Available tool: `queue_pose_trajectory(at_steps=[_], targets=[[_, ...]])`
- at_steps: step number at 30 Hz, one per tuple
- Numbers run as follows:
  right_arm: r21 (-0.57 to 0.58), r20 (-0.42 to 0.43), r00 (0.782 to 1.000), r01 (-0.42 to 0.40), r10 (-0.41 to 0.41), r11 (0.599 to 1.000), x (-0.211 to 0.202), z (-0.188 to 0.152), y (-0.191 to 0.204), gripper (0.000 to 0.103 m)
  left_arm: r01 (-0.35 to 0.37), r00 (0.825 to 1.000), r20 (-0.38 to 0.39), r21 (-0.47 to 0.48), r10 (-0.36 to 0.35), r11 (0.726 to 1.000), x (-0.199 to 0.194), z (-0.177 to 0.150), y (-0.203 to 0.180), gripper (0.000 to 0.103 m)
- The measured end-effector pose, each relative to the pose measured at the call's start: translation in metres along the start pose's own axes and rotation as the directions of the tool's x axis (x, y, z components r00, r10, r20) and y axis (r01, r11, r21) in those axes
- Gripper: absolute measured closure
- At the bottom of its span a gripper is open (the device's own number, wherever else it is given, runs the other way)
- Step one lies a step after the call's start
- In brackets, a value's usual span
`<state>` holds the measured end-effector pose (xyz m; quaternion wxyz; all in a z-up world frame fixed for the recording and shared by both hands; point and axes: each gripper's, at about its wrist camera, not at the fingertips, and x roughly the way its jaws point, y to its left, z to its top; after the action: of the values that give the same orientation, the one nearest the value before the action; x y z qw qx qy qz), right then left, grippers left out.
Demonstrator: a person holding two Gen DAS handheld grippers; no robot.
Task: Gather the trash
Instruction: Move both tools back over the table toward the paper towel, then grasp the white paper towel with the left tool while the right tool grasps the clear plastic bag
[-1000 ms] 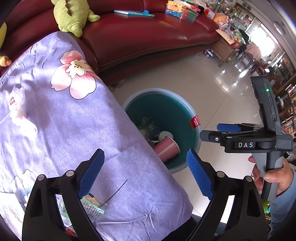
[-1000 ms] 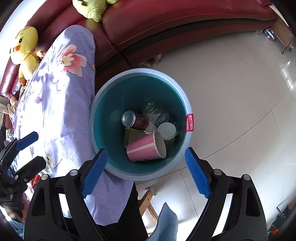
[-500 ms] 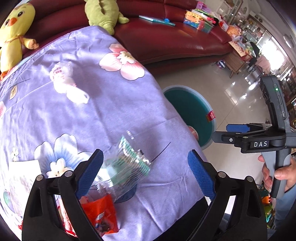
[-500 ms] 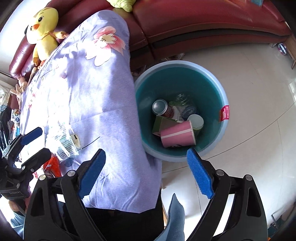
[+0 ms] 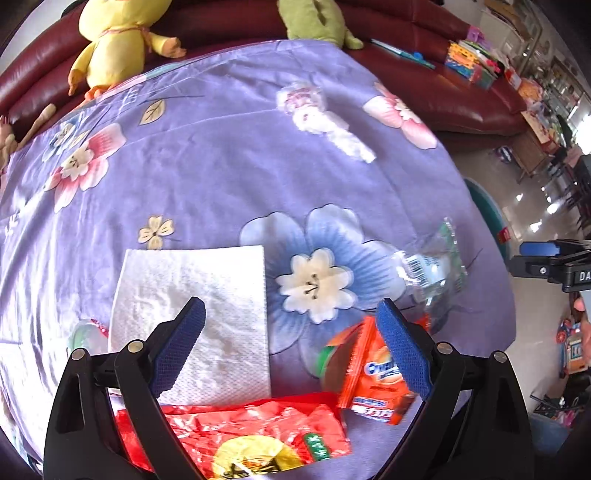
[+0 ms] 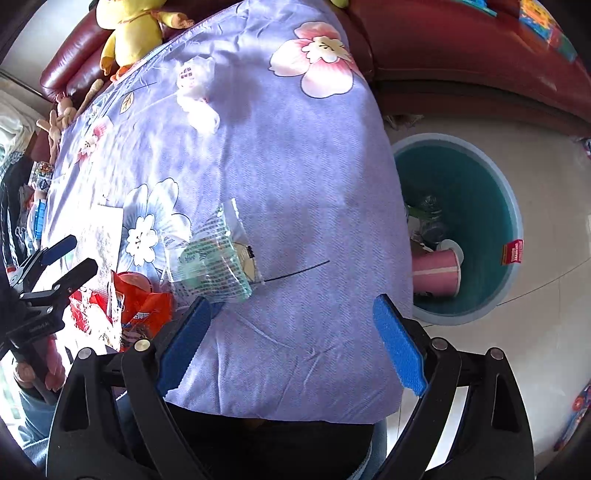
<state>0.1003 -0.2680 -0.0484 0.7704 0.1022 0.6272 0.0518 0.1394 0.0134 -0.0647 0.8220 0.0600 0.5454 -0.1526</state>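
Note:
My left gripper [image 5: 291,350] is open and empty above the purple flowered tablecloth [image 5: 221,177]. Under it lie a white paper napkin [image 5: 207,314], an orange snack packet [image 5: 373,373] and a red crumpled wrapper [image 5: 251,435]. A clear plastic wrapper [image 5: 432,269] lies to the right; it also shows in the right wrist view [image 6: 214,266]. My right gripper [image 6: 291,347] is open and empty over the table's near edge. The teal trash bin [image 6: 513,229] stands on the floor to the right, holding a pink paper cup [image 6: 436,271] and other trash.
A white crumpled plastic piece [image 5: 321,118] lies at the table's far side. A yellow duck toy [image 5: 114,40] and a green plush toy [image 5: 314,20] sit on the red sofa [image 5: 443,88] behind. The tiled floor [image 6: 546,162] lies around the bin.
My left gripper has swung left from the bin side to over the napkin and red wrappers. My right gripper has swung left from over the bin to the table's edge.

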Motion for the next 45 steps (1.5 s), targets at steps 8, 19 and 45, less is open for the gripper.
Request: queue_pose_trajectory(at_steps=[8, 19, 45], targets=[[-0.027, -0.026, 1.0, 0.003, -0.004, 1.0, 0.018, 0.016, 0.033, 0.018, -0.085, 0.989, -0.119, -0.013, 0.083, 0.996, 0.037, -0.019, 0.059, 0.009], [-0.04, -0.05, 0.999, 0.002, -0.004, 0.999, 0.039, 0.036, 0.057, 0.018, -0.105, 0.994, -0.026, 0.118, 0.109, 0.987, 0.046, -0.021, 0.046, 0.016], [-0.185, 0.079, 0.997, -0.001, 0.016, 0.983, 0.09, 0.18, 0.122, 0.018, 0.147, 0.988, 0.065, -0.151, -0.139, 0.978, 0.044, 0.063, 0.069, 0.096]])
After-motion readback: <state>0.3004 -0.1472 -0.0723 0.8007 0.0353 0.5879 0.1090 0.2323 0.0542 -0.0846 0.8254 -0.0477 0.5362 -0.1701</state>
